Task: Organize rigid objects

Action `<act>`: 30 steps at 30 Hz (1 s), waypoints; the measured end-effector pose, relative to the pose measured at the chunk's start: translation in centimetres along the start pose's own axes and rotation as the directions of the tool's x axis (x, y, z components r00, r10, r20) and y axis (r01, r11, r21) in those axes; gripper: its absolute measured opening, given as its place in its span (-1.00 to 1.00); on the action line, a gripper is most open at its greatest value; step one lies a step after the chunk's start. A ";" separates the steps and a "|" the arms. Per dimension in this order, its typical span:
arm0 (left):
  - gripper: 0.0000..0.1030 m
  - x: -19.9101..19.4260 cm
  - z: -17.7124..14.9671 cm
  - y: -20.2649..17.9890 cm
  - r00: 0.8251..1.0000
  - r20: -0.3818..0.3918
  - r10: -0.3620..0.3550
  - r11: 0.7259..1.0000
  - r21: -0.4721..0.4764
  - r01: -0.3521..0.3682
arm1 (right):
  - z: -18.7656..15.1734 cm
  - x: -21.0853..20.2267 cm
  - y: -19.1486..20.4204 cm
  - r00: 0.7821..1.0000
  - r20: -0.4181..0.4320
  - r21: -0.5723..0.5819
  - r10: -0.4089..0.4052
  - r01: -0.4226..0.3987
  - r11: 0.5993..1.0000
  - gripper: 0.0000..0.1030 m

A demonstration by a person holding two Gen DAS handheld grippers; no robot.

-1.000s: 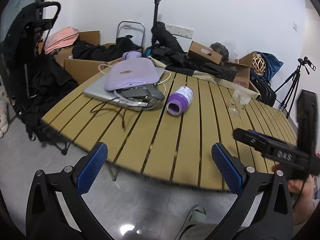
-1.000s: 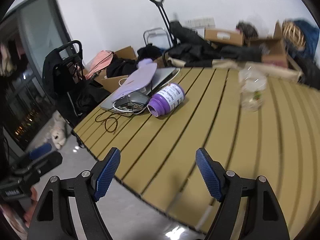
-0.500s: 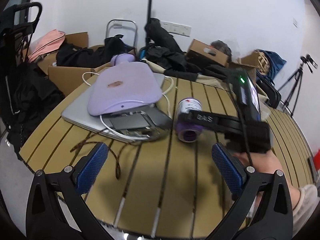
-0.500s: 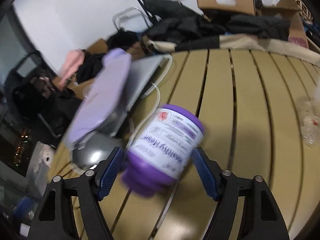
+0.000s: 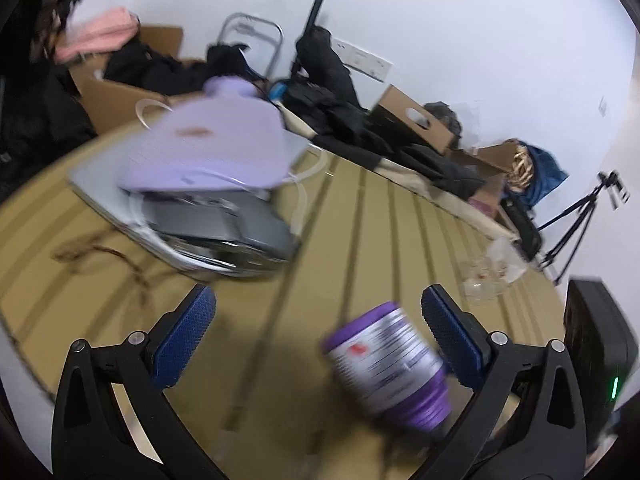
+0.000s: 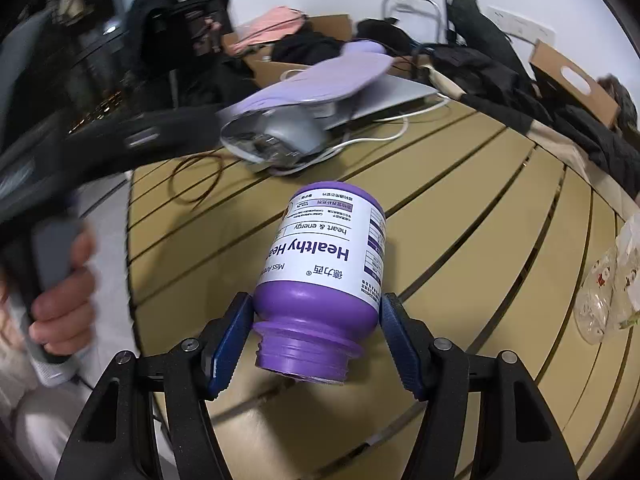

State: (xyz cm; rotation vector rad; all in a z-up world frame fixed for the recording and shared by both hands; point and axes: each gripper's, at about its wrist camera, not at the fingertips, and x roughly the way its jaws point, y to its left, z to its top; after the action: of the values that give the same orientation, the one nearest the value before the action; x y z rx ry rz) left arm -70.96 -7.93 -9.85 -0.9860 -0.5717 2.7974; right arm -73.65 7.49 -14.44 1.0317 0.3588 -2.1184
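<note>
A purple supplement bottle (image 6: 324, 280) with a white label is gripped at its shoulder by my right gripper (image 6: 316, 340); its open neck points toward the camera and it is held above the slatted wooden table (image 6: 480, 208). The same bottle (image 5: 392, 364) shows blurred in the left wrist view, near my left gripper's right finger. My left gripper (image 5: 316, 340) is open and empty above the table. A lilac hot-water bag (image 5: 208, 152) lies on a silver laptop (image 5: 96, 176) with a grey device (image 5: 224, 224) and white cable.
A crumpled clear plastic bottle (image 6: 608, 280) lies at the table's right. A thin brown cord loop (image 6: 196, 176) lies near the left edge. Cardboard boxes (image 5: 416, 124), black clothes, a trolley and a tripod (image 5: 576, 220) stand behind the table.
My right gripper closed on the purple bottle and lifted it off the table, pulling it toward the near edge. My left gripper swung right and closer over the table.
</note>
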 end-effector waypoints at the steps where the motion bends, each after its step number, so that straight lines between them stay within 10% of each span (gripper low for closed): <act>1: 0.90 0.5 -0.1 -0.3 1.000 -0.014 -0.015 1.000 -0.002 0.015 | -0.4 -0.2 0.5 1.000 0.008 -0.024 -0.016 0.016 1.000 0.35; 6: 0.10 3.0 -1.0 -2.0 0.995 -0.080 0.064 0.997 0.055 -0.060 | -1.0 -0.2 1.5 0.998 0.054 -0.078 -0.038 0.042 0.996 0.36; 18: -0.09 1.9 -2.5 -0.7 0.990 -0.081 0.114 0.988 0.113 -0.105 | -2.6 0.1 0.0 0.987 0.013 0.002 -0.162 0.162 0.987 0.46; 30: -0.04 2.5 -2.5 -1.8 0.988 -0.152 -0.021 0.998 0.055 0.030 | -3.8 -1.7 -0.9 0.997 0.075 0.110 -0.025 0.017 0.994 0.46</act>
State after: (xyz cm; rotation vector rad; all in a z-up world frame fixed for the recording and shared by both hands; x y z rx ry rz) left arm -71.36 -4.92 -12.41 -1.1576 -0.4780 2.6711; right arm -71.49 10.95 -15.66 1.0093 0.2198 -2.2099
